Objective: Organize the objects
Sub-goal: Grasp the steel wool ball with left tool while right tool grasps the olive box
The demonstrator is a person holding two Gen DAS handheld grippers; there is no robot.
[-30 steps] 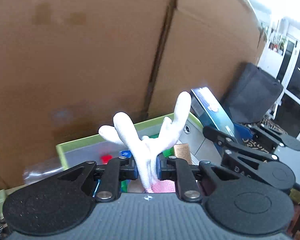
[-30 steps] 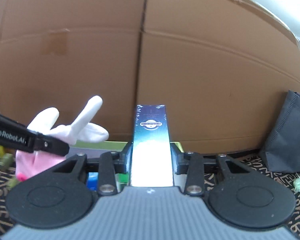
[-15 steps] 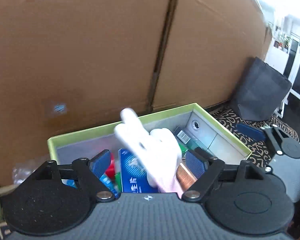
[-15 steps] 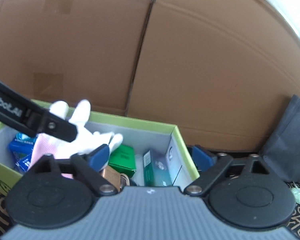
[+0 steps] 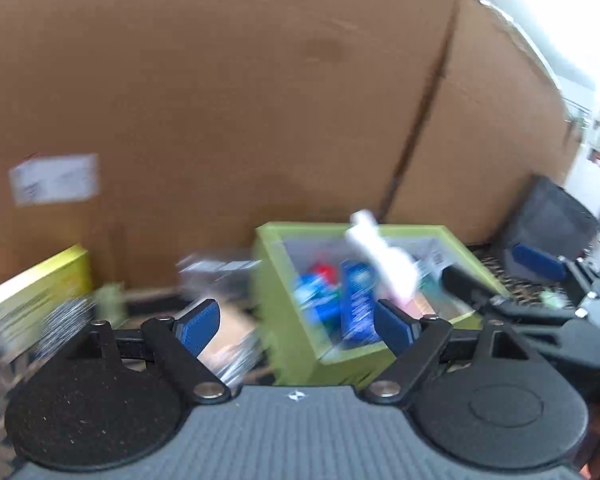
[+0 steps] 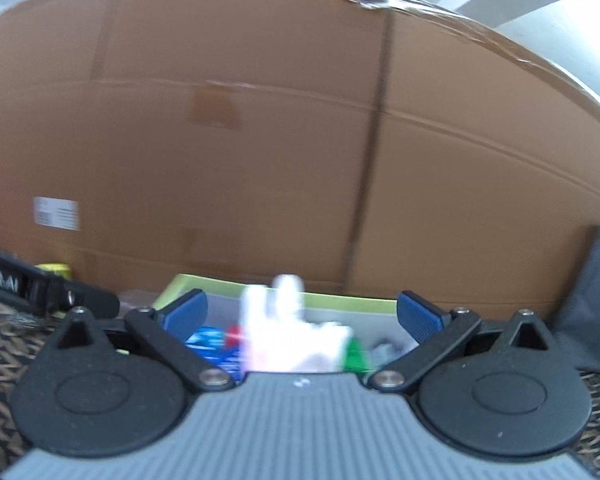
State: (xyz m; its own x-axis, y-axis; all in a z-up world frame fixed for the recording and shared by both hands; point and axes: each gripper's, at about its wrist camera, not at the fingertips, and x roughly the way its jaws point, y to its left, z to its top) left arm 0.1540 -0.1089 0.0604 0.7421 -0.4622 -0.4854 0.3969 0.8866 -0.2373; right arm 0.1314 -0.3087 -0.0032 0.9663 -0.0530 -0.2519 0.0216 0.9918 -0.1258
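Observation:
A green storage box (image 5: 288, 320) stands against the cardboard wall; it also shows in the right wrist view (image 6: 340, 304). A white and pink glove (image 5: 384, 264) lies in it on top of blue packets (image 5: 354, 300), with fingers sticking up; the glove also shows in the right wrist view (image 6: 284, 336). My left gripper (image 5: 298, 320) is open and empty, at the box's left front. My right gripper (image 6: 302, 314) is open and empty in front of the box; it also shows in the left wrist view (image 5: 540, 280).
A tall cardboard wall (image 5: 260, 100) closes the back. A yellow box (image 5: 32, 292) and blurred clutter (image 5: 216, 272) lie left of the green box. A dark bag (image 5: 552, 216) stands at the right. A patterned mat (image 6: 4, 340) covers the surface.
Both grippers let go: the glove and the blue-and-silver box dropped into the green box. Both grippers then pulled back, and the left one swung left.

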